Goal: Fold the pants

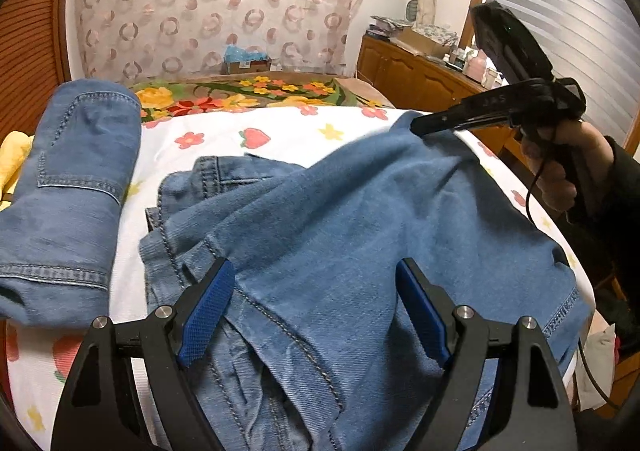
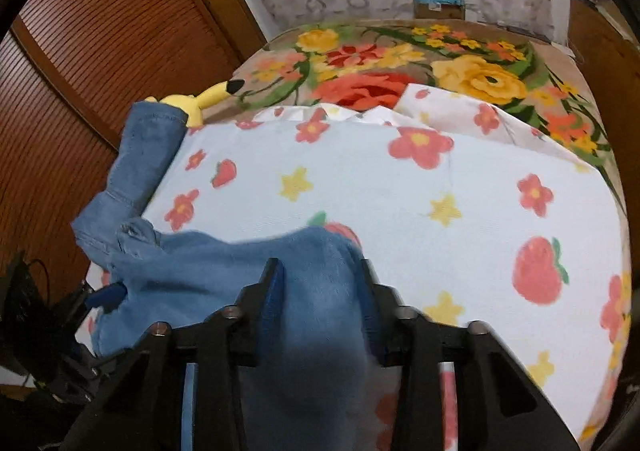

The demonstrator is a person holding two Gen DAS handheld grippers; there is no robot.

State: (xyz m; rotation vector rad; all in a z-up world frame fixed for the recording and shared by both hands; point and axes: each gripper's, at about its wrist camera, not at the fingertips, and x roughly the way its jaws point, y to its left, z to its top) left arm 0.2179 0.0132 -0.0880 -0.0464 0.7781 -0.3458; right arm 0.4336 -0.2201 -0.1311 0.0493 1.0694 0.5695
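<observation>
Light blue denim pants [image 1: 340, 211] lie rumpled on a white flower-and-strawberry sheet [image 1: 280, 131]. My left gripper [image 1: 314, 283] hovers low over their near part, jaws wide and open, blue pads [image 1: 208, 315] on either side of a seam without pressing it. In the left wrist view my right gripper [image 1: 418, 127] is shut on the far right edge of the pants and holds it lifted, with a hand [image 1: 560, 171] on its grip. In the right wrist view the denim [image 2: 224, 263] drapes over and between the right gripper [image 2: 322, 275], hiding its pads.
A second pair of jeans [image 1: 72, 191] lies folded along the left bed edge, with a yellow plush toy [image 2: 200, 95] behind it. A floral blanket [image 2: 400, 63] covers the far bed. A wooden cabinet [image 1: 420, 75] stands at right and slatted wooden doors [image 2: 100, 51] at left.
</observation>
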